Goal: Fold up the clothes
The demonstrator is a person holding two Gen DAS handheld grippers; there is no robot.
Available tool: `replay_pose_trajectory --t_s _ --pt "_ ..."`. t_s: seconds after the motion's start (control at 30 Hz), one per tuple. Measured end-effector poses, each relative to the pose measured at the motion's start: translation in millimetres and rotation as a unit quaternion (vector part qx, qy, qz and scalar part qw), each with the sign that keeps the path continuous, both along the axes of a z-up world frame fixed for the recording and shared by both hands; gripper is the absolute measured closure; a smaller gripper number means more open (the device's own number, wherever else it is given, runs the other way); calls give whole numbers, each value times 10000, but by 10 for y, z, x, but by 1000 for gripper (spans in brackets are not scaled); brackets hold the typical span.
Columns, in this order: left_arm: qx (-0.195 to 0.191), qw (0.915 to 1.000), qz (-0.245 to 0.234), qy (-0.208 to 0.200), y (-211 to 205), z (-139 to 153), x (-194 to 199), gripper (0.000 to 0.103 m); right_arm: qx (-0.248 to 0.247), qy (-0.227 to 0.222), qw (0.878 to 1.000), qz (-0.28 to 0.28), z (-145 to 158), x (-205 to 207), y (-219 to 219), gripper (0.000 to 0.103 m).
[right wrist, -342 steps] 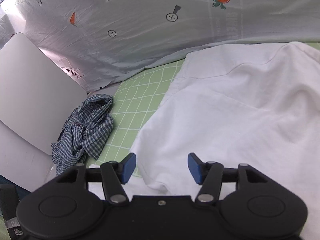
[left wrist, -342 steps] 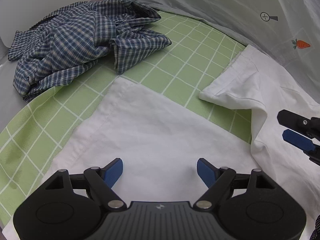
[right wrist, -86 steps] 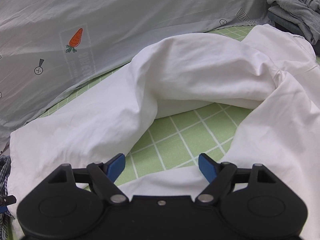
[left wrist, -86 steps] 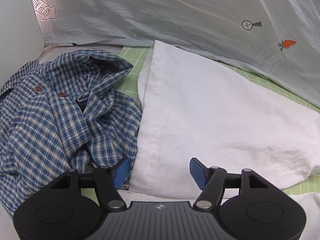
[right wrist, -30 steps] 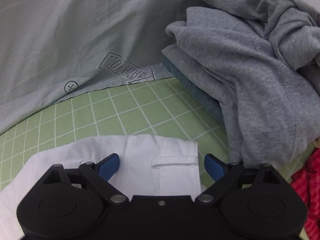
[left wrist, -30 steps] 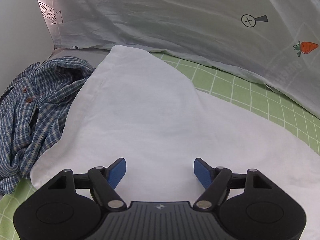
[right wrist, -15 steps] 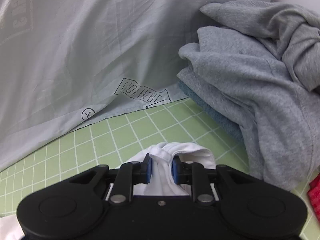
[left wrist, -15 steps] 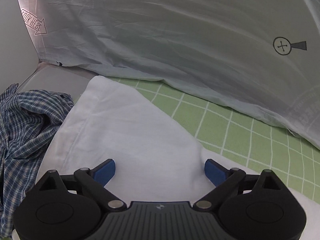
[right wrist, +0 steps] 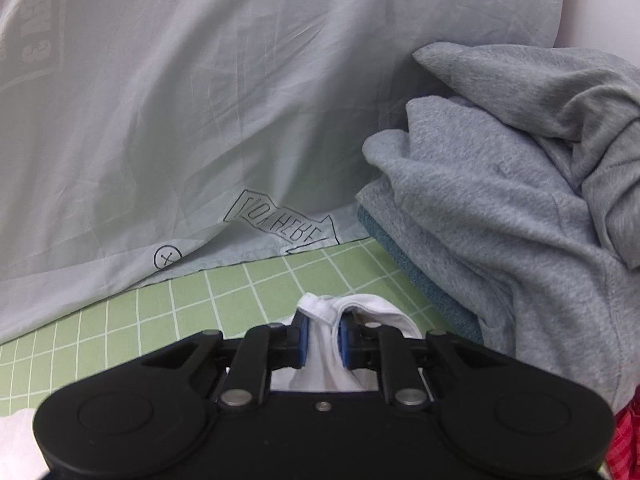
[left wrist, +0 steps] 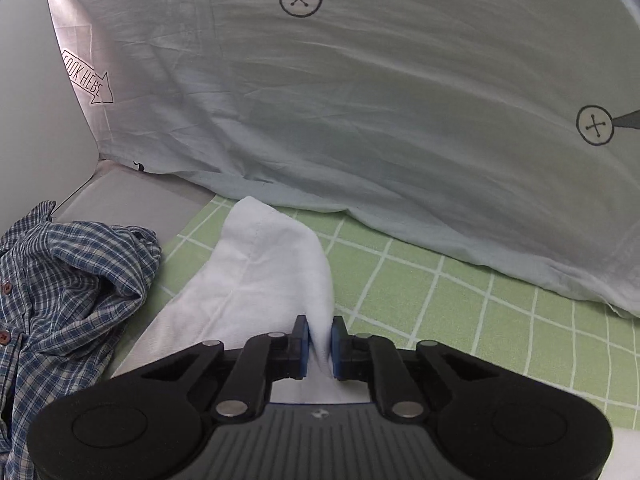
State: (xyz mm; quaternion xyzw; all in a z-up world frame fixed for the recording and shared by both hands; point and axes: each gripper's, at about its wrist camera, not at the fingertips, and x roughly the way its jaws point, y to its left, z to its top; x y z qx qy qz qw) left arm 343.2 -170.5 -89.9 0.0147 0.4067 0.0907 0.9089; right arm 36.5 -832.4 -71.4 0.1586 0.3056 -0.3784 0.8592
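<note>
Now the left gripper [left wrist: 319, 340] is closing — its 2 blue pads pinch a ridge of the white garment [left wrist: 256, 280], which lies soft and creased on the green checked mat [left wrist: 460, 300] beside a blue plaid shirt [left wrist: 68, 280]. Likewise the right gripper [right wrist: 322, 338] is closing, clamping a bunched white hem [right wrist: 320, 312] near a grey sweatshirt pile [right wrist: 520, 208].

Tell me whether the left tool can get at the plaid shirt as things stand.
Probably not yet: the left tool is closing on a pinch of white garment. The plaid shirt lies close by, uncovered, so only that hold stands in the way.
</note>
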Motion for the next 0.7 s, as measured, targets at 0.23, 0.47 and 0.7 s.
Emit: replay_pose_trajectory --t_s 0.23,0.47,0.7 --pt "-70 9956 -117 -923 -138 476 85 91 -382 -661 9970 -160 214 -100 -4 91" --pt "285 9980 -238 -514 -356 331 301 61 -619 802 9946 203 -30 303 120 59" --pt "354 9972 -557 -356 -418 427 -288 25 -854 1391 9855 468 -10 340 472 19"
